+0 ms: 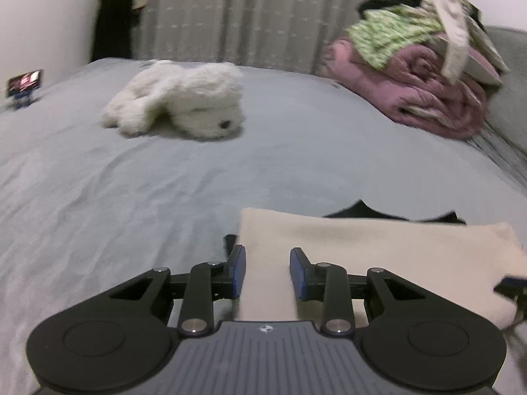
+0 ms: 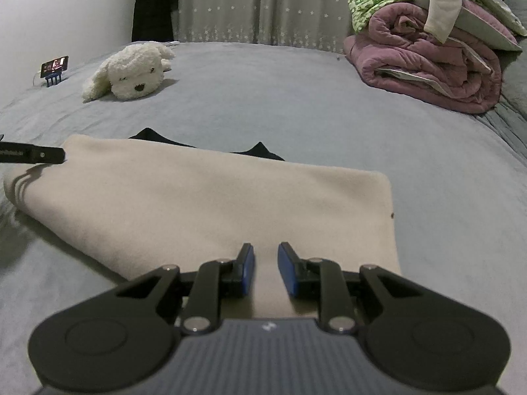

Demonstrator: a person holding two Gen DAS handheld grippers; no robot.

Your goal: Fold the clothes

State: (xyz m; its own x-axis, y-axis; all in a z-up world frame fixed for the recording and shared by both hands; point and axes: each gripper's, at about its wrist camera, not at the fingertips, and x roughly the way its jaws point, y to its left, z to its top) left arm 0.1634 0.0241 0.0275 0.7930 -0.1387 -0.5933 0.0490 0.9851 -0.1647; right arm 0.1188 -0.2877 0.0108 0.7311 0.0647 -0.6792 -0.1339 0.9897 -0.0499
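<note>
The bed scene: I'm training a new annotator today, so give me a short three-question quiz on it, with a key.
1. True or false: the cream cloth lies flat on the bed.
2. What peeks out from under the cloth's far edge? A) a black garment B) a red towel C) a shoe
3. Fill in: the pile of clothes sits on a rolled ___ quilt.

Key: 1 true; 2 A; 3 pink
</note>
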